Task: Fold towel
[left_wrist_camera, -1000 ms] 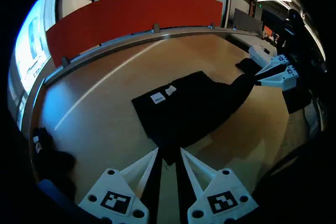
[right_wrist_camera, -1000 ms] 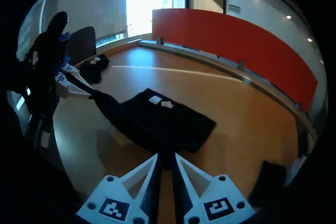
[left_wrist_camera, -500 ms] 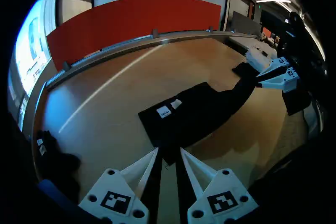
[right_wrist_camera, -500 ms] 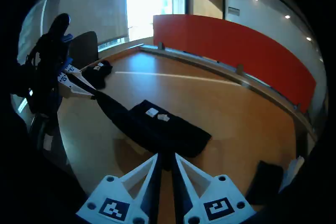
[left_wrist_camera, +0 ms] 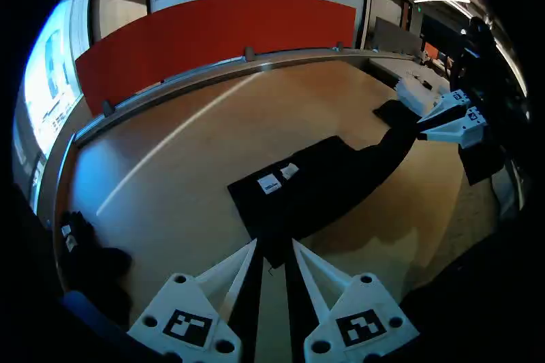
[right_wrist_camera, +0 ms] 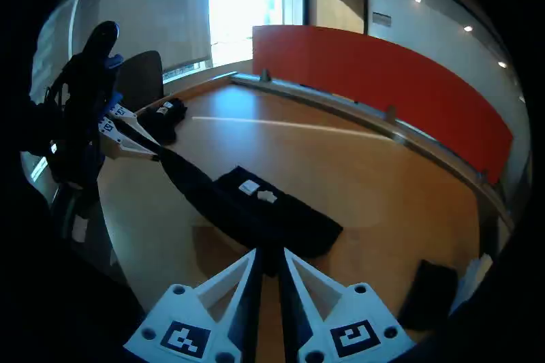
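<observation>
My left tongs (left_wrist_camera: pixel 274 248) are drawn almost together, and both fingers press on one corner of the black towel (left_wrist_camera: pixel 320 182). My right tongs (right_wrist_camera: pixel 270 254) are pinched just as narrowly on the other corner. Between the two grips the near edge of the towel is stretched into a dark strip and held up off the wooden worktop (left_wrist_camera: pixel 184 159), with a shadow under it.

In the left gripper view that strip runs away to the right, up to where my right tongs hold its end. The rest of the towel lies on the worktop just beyond, with two small white labels (left_wrist_camera: pixel 278 178) side by side on its left part.

A dark cloth bundle (left_wrist_camera: pixel 85 261) sits near the left edge of the worktop. In the right gripper view a second dark cloth (right_wrist_camera: pixel 163 112) with white tags lies beyond my left tongs, on the left. A dark chair back (right_wrist_camera: pixel 139 77) stands behind it.

A metal rail (left_wrist_camera: pixel 204 75) edges the far side of the worktop. Behind it stands a long red partition (left_wrist_camera: pixel 218 29), with a bright window (right_wrist_camera: pixel 242 9) to the left of it in the right gripper view.
</observation>
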{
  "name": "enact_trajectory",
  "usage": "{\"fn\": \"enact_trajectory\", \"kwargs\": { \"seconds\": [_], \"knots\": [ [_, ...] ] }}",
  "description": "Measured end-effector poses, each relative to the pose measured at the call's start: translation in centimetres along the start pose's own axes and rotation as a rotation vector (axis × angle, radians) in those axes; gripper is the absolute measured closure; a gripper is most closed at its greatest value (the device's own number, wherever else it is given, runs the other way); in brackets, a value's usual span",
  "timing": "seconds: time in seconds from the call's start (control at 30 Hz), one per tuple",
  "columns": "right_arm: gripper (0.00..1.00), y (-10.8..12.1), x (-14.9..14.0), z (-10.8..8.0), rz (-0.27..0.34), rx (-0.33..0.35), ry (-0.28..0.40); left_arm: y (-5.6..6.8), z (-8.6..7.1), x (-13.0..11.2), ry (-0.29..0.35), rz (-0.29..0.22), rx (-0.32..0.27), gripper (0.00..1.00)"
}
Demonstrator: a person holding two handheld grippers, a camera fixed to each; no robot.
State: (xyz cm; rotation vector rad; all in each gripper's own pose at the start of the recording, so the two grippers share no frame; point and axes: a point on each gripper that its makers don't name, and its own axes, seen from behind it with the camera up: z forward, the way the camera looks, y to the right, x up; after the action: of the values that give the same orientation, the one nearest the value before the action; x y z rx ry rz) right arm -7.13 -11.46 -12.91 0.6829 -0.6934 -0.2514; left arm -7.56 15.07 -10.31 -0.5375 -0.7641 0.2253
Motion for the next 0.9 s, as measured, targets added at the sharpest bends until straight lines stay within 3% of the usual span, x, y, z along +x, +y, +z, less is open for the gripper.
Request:
{"fn": "enact_trajectory", "kwargs": {
  "seconds": [0.47, 0.9],
  "knots": [
    [0.86, 0.0, -0.5, 0.3, -0.003, 0.003, -0.016, 0.3, 0.4, -0.4, -0.015, -0.016, -0.006, 0.80],
    [0.86, 1.5, -1.2, 2.2, -0.002, -0.006, -0.050, -0.5, 2.9, 0.0, -0.032, -0.031, -0.003, 0.80]
  ]
}}
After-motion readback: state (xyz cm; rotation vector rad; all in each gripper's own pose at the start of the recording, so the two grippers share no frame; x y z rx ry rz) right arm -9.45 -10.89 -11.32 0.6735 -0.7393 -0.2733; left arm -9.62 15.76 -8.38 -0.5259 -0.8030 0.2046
